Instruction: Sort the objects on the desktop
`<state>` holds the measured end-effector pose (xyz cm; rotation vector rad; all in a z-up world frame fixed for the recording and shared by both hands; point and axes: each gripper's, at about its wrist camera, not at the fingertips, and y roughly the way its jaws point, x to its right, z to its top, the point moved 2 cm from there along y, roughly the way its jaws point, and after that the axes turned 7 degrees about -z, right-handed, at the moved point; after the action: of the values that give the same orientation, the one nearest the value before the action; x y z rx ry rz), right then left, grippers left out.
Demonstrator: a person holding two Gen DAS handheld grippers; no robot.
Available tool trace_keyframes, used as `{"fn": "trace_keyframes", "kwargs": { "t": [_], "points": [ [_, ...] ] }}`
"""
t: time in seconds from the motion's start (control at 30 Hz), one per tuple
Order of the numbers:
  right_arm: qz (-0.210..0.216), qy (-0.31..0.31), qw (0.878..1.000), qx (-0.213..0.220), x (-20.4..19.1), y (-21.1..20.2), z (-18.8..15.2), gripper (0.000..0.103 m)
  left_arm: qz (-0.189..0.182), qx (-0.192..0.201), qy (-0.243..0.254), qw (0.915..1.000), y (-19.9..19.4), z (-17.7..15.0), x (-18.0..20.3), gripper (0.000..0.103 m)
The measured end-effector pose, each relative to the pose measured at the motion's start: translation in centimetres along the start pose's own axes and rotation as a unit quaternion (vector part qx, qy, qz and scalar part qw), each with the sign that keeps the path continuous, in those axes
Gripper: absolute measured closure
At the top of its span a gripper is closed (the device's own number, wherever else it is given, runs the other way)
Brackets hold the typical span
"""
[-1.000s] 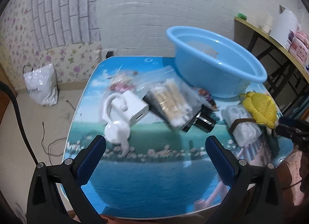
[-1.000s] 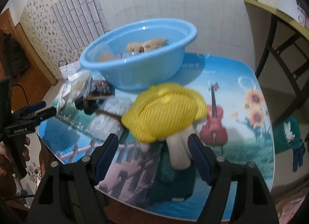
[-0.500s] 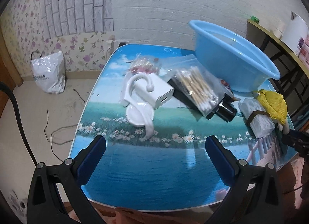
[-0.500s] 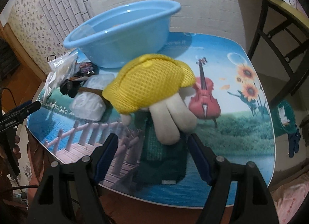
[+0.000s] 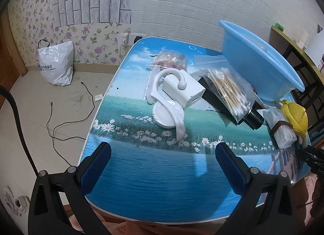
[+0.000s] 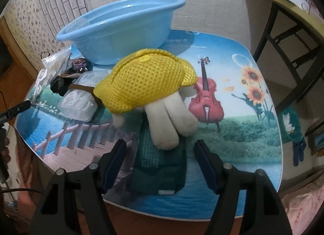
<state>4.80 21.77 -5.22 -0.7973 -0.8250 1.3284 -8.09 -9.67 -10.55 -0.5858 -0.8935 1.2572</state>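
Yellow mesh-covered plush toy (image 6: 145, 79) with cream stuffed legs lies near the counter's (image 6: 232, 133) near edge, legs toward the right gripper (image 6: 160, 164), resting on a dark green cloth (image 6: 160, 170). Right fingers (image 6: 206, 166) spread wide, empty, straddling the cloth. Left gripper (image 5: 162, 166) fingers also released, hovering over bare counter at the front edge.

Count: one light blue plastic basin (image 6: 121, 32) behind the toy, one clear wrapped packet with brown band (image 6: 79, 97) touching the toy's left side, one bag of cotton swabs (image 5: 228, 91), one white charger block (image 5: 182, 91), one white plastic hook stand (image 5: 168, 111), one black cylinder (image 5: 254, 118).

Open room: counter front left and the right side by the violin print.
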Motion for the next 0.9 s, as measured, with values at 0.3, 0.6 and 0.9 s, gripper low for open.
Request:
{"fn": "trace_keyframes", "kwargs": {
  "t": [0.3,0.6,0.9],
  "points": [
    [-0.008,-0.021,1.000,0.009,0.6,-0.1,0.3,0.059,0.002,0.000,-0.009,1.0000,0.3,-0.1,-0.6,0.000],
    [-0.041,0.027,0.999,-0.003,4.3,0.5,0.8,0.058,0.018,0.025,0.003,0.9995,0.4,3.0,-1.7,0.000],
    [-0.041,0.019,0.999,-0.003,4.1,0.9,1.3,0.058,0.009,0.008,0.002,0.9999,3.2,5.9,-2.9,0.028]
  ]
}}
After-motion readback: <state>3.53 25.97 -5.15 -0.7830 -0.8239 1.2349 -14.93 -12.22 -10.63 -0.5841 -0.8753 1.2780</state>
